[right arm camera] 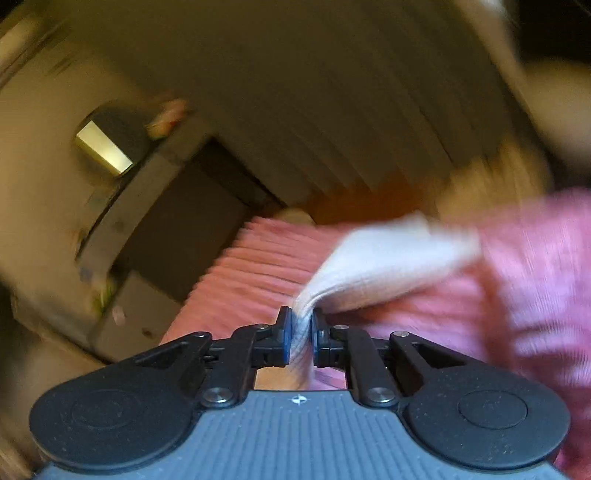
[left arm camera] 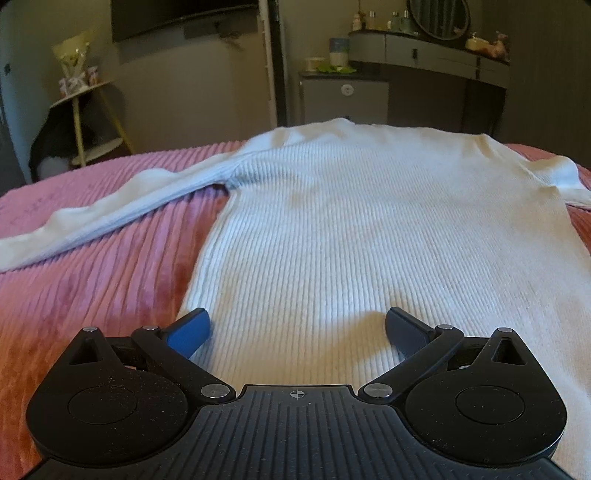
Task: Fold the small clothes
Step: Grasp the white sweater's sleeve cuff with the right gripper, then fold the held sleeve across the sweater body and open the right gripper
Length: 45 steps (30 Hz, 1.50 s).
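Note:
A white ribbed sweater (left arm camera: 369, 229) lies flat on a pink ribbed bedspread (left arm camera: 92, 266), neck away from me. Its left sleeve (left arm camera: 110, 210) stretches out to the left. My left gripper (left arm camera: 297, 328) is open, low over the sweater's near hem, fingers apart and holding nothing. In the blurred right wrist view, my right gripper (right arm camera: 300, 332) is shut on a bunched white part of the sweater (right arm camera: 380, 258), which looks like the right sleeve, and holds it above the bedspread (right arm camera: 517, 295).
Beyond the bed stand a small round side table (left arm camera: 85, 122) at the left, a low cabinet (left arm camera: 343, 99) and a dressing table with an oval mirror (left arm camera: 436, 51) at the back. A dark screen (left arm camera: 177, 14) hangs on the wall.

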Motion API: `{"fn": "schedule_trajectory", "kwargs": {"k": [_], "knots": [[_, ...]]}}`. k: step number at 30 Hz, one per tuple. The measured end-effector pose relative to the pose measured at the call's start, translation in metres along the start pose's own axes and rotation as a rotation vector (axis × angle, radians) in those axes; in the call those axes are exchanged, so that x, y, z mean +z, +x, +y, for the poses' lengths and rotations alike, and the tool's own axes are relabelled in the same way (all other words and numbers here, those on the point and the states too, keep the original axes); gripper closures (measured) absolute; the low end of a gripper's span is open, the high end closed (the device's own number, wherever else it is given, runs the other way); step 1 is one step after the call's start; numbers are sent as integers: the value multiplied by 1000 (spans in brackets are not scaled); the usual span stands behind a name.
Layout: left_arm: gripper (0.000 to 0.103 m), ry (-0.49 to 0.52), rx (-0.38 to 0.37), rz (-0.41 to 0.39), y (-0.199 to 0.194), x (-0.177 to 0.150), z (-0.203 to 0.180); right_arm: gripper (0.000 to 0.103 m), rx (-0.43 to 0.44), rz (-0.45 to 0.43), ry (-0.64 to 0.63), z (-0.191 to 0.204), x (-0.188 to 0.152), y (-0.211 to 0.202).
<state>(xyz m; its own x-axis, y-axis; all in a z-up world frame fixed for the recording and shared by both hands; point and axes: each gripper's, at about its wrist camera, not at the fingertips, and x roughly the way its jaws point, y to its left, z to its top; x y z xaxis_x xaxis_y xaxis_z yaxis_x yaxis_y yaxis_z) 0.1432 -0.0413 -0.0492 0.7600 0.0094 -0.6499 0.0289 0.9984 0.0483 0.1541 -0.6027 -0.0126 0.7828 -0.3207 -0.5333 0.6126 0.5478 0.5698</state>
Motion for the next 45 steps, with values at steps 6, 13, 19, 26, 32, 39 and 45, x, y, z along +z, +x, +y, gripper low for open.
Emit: {"fn": "schedule_trajectory", "kwargs": {"k": [6, 13, 19, 26, 32, 39, 45], "knots": [[0, -7, -14, 13, -5, 3, 5, 93, 127, -3, -453, 116, -42, -44], [0, -31, -34, -54, -34, 18, 14, 93, 277, 63, -812, 226, -138, -86], [0, -130, -45, -52, -39, 28, 39, 91, 373, 167, -1047, 275, -236, -121], [0, -143, -45, -42, -37, 31, 49, 52, 410, 335, -1054, 271, -275, -134], [0, -129, -59, 0, -30, 25, 42, 52, 323, 329, -690, 217, -213, -108], [0, -84, -67, 37, -22, 16, 31, 52, 272, 396, -474, 209, -202, -60], [0, -64, -86, 50, -19, 11, 27, 80, 213, 431, -359, 213, -217, -30]]}}
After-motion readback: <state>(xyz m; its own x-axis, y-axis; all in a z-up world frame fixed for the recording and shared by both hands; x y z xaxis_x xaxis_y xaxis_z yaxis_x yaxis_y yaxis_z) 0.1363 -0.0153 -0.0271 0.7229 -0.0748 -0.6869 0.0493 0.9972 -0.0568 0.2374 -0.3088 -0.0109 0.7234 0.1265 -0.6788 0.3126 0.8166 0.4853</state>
